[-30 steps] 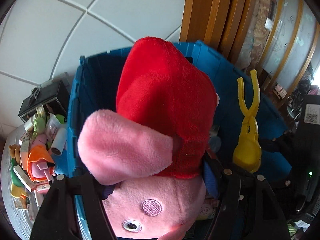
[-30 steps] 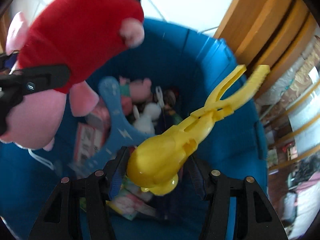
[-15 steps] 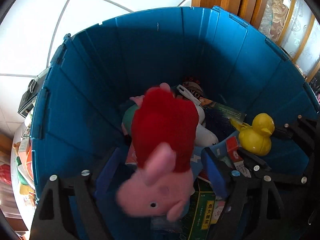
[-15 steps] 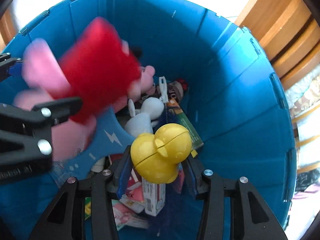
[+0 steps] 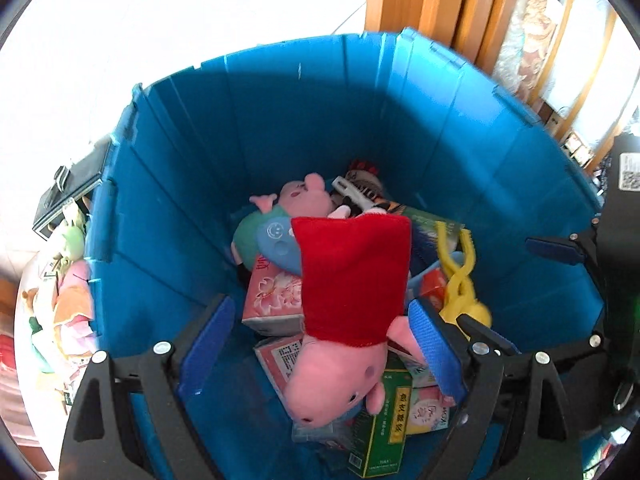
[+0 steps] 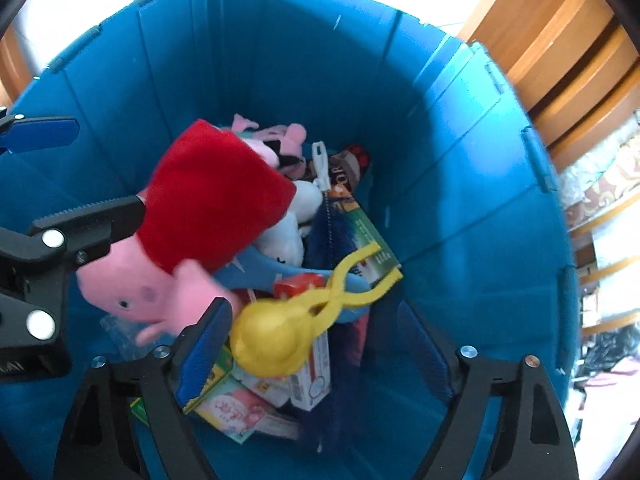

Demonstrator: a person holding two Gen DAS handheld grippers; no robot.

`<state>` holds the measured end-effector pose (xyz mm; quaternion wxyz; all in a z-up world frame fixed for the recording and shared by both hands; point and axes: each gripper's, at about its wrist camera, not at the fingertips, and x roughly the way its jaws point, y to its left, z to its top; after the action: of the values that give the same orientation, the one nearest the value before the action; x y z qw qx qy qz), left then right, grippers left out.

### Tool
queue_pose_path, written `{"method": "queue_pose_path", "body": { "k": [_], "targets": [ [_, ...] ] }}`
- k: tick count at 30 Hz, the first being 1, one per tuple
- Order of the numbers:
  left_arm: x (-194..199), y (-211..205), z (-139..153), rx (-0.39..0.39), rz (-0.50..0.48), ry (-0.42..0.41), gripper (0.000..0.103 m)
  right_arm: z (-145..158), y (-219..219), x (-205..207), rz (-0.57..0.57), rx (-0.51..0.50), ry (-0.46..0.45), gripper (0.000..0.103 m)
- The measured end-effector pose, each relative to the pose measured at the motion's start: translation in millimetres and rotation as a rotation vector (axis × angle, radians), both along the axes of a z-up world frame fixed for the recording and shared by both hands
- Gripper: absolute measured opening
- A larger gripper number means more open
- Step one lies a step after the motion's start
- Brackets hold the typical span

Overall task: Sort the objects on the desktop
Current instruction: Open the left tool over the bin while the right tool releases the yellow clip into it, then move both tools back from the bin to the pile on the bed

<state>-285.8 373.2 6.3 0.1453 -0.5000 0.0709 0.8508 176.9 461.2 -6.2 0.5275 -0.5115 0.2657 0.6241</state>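
The left gripper [image 5: 322, 344] is gaping, jaws just opening, and the pig [image 5: 348, 312] is lying loose in the bin [image 5: 168, 208]. The right gripper [image 6: 316, 354] is hanging released too, jaws just opening, the yellow tongs [image 6: 288, 330] resting on the pile.

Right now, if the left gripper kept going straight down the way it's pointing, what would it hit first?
Most likely the pink pig plush in the red dress, lying between the open left gripper fingers on the boxes in the blue bin. Depth is hard to judge.
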Motion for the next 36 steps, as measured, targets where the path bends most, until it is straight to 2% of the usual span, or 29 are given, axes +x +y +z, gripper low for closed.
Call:
{"method": "queue_pose_path", "body": {
  "k": [5,10,19,26,32,36],
  "targets": [
    [20.9,-5.9,26.4,0.039,-0.007,0.069,0.089,17.5,-13.9,2.9,-0.014,0.041,0.017,0.089],
    [46.4,-21.6,47.0,0.069,-0.019,0.128,0.089,34.4,-33.0,-6.0,-0.015,0.074,0.016,0.097],
    [94.0,-77.2,75.1,0.129,0.000,0.243,0.089,59.0,-64.4,-38.9,-0.003,0.124,0.055,0.101],
    [125.2,-159.8,84.3,0.143,0.083,0.343,0.089,95.6,-77.7,-88.9,0.007,0.209,0.163,0.102],
    [133.9,-255.2,59.8,0.152,0.181,0.314,0.089,120.9,-85.2,-147.7,0.034,0.267,0.313,0.103],
    [135.5,-323.0,35.3,0.133,0.261,0.286,0.089,121.2,-86.1,-194.6,0.036,0.278,0.376,0.103]
  ]
}}
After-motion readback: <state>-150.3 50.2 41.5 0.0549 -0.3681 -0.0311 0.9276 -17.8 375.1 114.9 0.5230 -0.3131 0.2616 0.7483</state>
